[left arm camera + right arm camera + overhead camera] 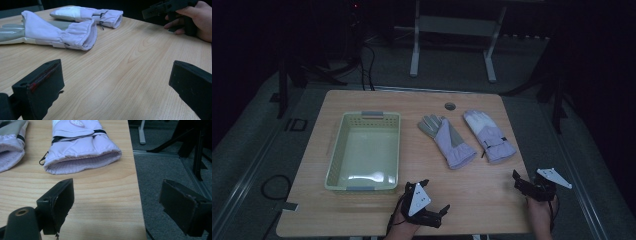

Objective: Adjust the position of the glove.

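Two lilac gloves lie flat near the far right part of the bench: the left glove (pixel 448 141) palm up, the right glove (pixel 488 135) just beside it, close to the right edge, with cuffs toward the person. Neither is touched yet. The yellow basket (pixel 343 150) stands at the left side, with nothing inside. The left tool (pixel 435 196) and the right tool (pixel 523 183) both wait at the near edge, jaws wide apart and holding nothing. I judge the work is not begun; probably both gloves must go into the basket.
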`<state>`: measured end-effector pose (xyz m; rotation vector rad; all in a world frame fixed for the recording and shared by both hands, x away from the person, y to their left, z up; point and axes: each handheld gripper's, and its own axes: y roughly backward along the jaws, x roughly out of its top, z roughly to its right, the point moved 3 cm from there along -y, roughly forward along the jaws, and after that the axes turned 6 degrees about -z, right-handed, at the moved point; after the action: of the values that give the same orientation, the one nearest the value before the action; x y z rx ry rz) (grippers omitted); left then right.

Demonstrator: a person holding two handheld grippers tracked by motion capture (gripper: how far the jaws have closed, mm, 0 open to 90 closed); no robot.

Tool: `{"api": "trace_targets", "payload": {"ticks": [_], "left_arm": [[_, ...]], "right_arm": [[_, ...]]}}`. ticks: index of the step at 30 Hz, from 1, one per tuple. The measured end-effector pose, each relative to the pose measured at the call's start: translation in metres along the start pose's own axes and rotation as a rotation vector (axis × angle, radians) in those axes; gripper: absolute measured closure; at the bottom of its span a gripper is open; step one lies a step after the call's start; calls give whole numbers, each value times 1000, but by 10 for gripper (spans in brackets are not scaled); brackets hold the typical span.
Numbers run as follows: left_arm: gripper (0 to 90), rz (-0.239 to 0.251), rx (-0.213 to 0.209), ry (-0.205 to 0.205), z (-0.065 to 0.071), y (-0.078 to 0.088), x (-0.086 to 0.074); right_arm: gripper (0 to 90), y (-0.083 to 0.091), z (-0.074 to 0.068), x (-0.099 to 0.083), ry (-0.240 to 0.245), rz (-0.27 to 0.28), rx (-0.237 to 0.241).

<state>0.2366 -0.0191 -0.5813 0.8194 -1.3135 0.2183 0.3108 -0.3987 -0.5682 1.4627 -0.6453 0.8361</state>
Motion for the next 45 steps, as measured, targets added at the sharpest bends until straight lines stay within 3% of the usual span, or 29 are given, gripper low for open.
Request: {"api": "trace_targets", "payload": {"ticks": [13, 15, 19, 22, 23, 25, 26, 29, 32, 38, 42, 45], "left_arm": [[0, 2, -3, 2, 0, 0, 0], [0, 3, -3, 1, 0, 0, 0], [0, 4, -7, 14, -2, 0, 0], [0, 7, -7, 5, -1, 0, 0], [0, 8, -9, 2, 0, 0, 0], [0, 7, -11, 1, 0, -1, 0], [0, 7, -12, 5, -1, 0, 0], [0, 6, -14, 10, -1, -1, 0], [0, 7, -12, 3, -1, -1, 0], [0, 5, -17, 10, -1, -1, 0], [0, 5, -19, 9, -1, -1, 1], [0, 6, -19, 8, -1, -1, 1]], "right_arm": [[122, -4, -4, 0, 45, -59, 6], [121, -5, -4, 0, 37, -84, 41], [115, -3, -5, 3, 6, -109, 63], [118, 4, -8, 11, 19, -104, 41], [171, 6, -9, 14, 20, -109, 61], [141, 6, -11, 21, -1, -176, 185], [146, 7, -11, 24, -10, -195, 197], [154, 11, -16, 35, -1, -179, 129], [141, 17, -19, 48, -9, -146, 180], [149, 32, -27, 82, 38, -48, 178], [175, 38, -32, 98, 54, -20, 187], [122, 40, -41, 116, 68, 4, 225]]}}
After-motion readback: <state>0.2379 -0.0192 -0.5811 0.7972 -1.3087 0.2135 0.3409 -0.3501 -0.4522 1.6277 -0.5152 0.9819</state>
